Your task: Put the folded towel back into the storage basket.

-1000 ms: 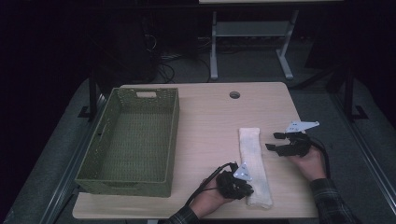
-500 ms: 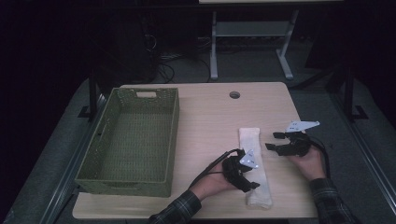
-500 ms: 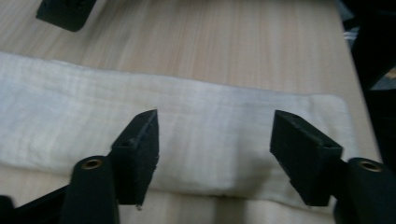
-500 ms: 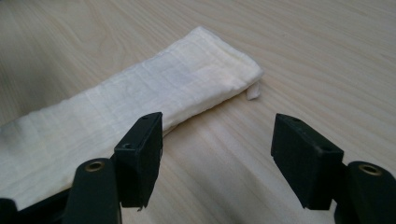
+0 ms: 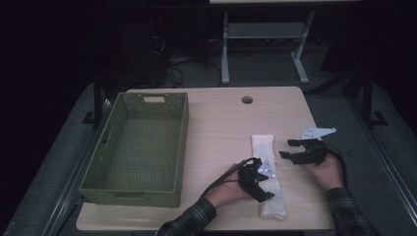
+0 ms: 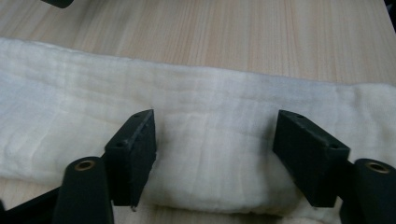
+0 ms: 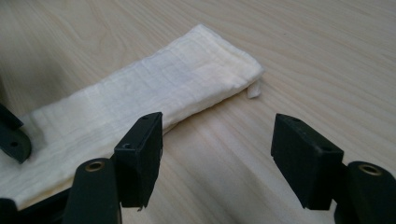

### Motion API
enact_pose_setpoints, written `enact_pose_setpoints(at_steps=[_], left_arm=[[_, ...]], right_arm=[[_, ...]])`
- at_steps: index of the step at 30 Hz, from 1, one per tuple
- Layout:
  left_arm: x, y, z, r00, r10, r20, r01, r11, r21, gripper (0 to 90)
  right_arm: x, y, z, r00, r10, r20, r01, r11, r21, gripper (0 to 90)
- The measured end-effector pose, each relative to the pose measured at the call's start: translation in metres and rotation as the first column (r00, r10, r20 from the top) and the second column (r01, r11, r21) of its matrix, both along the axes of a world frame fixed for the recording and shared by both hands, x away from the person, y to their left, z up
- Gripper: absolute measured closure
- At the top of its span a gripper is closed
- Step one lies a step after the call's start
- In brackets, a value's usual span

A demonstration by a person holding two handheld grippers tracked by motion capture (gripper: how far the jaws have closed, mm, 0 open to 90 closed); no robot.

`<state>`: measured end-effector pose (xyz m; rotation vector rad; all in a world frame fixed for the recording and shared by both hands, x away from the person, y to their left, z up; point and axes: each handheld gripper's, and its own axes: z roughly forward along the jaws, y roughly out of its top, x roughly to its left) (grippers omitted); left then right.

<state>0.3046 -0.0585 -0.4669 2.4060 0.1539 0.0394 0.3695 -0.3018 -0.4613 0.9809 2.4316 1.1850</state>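
A long folded white cloth (image 5: pixel 266 147) lies lengthwise on the wooden table (image 5: pixel 221 128), right of centre. My left gripper (image 5: pixel 263 186) is over the cloth's near half. Its jaws have just been opening and now stand open astride the cloth (image 6: pixel 210 102), which lies between them without being pinched. My right gripper (image 5: pixel 287 149) is just right of the cloth's middle, open, with bare table between its jaws. In the right gripper view the cloth's far end (image 7: pixel 154 88) lies ahead and to the left of my right gripper (image 7: pixel 217 158).
A green woven basket (image 5: pixel 182 132) with nothing in it stands on the left half of the table. A round cable hole (image 5: pixel 247 100) sits near the far edge. Dark floor and a metal stand lie beyond the table.
The left hand has moved from the cloth's near end a little farther along it, and its jaws stand wider apart. The right hand has stayed still.
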Motion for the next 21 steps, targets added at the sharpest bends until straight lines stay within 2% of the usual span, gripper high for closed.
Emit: enact_pose_setpoints(at_steps=[4,5,8,10,11,12,14,17,18,21], left_arm=[[-0.006,0.001,0.002,0.9999,0.010,-0.008,-0.010,0.9999,-0.009,46.9],[-0.006,0.001,0.003,0.9999,0.011,-0.008,-0.011,0.9999,-0.002,52.0],[-0.009,0.003,0.004,0.9998,0.015,-0.011,-0.015,0.9999,0.007,65.5],[-0.012,0.003,0.003,0.9990,0.029,-0.032,-0.030,0.9995,-0.011,74.0],[-0.011,0.004,0.004,0.9990,0.024,-0.037,-0.024,0.9997,-0.005,76.6],[-0.012,0.004,0.004,0.9978,0.037,-0.055,-0.038,0.9992,-0.016,77.7],[-0.012,0.006,0.004,0.9958,0.037,-0.084,-0.038,0.9992,-0.007,78.3],[-0.014,0.008,0.005,0.9929,0.041,-0.112,-0.042,0.9991,-0.009,78.6],[-0.015,0.009,0.005,0.9925,0.041,-0.115,-0.043,0.9990,-0.010,78.6],[-0.016,0.010,0.005,0.9922,0.038,-0.119,-0.039,0.9992,-0.005,78.5]], right_arm=[[-0.001,0.000,0.001,1.0000,0.004,0.005,-0.004,1.000,0.006,33.8],[-0.001,-0.001,0.001,0.9998,0.015,0.014,-0.015,1.000,0.005,35.1],[-0.002,0.000,0.005,0.9978,0.063,0.022,-0.064,0.997,0.045,35.1],[-0.003,0.001,0.008,0.9947,0.097,0.035,-0.099,0.993,0.065,33.4],[-0.002,0.002,0.009,0.9918,0.120,0.042,-0.123,0.990,0.063,33.4],[-0.002,0.004,0.011,0.9890,0.141,0.044,-0.144,0.988,0.060,33.0],[0.002,0.008,0.013,0.9807,0.189,0.049,-0.192,0.980,0.050,32.0],[0.011,0.020,0.015,0.9682,0.250,0.003,-0.250,0.967,0.048,31.6],[0.014,0.026,0.015,0.9616,0.274,-0.012,-0.274,0.961,0.043,31.6],[0.025,0.045,0.015,0.9433,0.329,-0.047,-0.329,0.944,-0.007,31.7]])
